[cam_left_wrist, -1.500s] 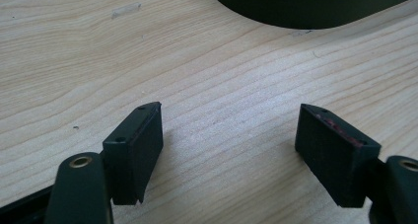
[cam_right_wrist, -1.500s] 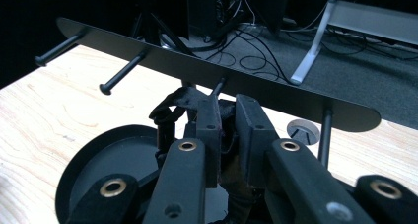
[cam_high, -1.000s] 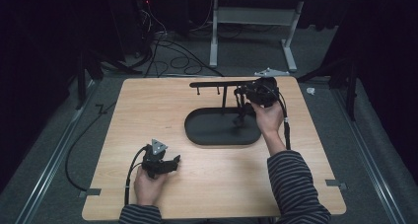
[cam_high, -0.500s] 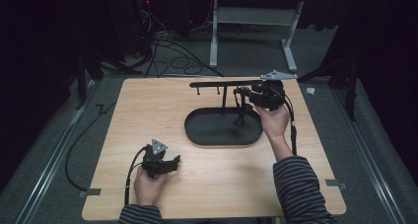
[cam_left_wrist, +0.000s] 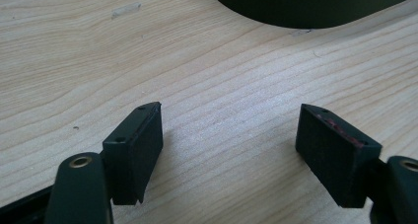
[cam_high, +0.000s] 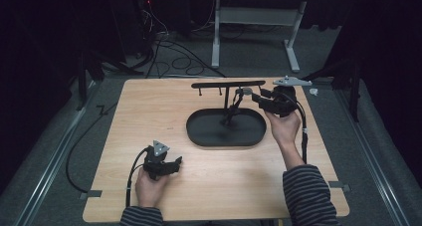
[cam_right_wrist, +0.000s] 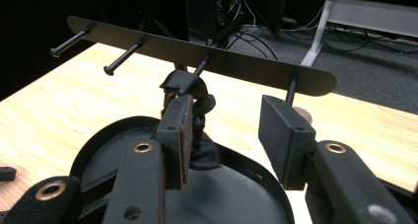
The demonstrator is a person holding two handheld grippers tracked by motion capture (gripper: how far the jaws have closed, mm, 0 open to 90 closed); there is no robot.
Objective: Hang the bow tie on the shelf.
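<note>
Overhead and tool-close, sharing tray point(cam_high: 226, 136)

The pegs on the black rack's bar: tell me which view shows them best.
The right gripper view: the pegs jut from the bar close up, one carrying a dark hanging item. The high view shows them tiny. The left gripper view shows the tray's edge.

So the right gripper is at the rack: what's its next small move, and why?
Probably back the right gripper straight away from the rack: its jaws have just been opening, and the dark strap hangs from a peg on its own, unpinched by the pads.
</note>
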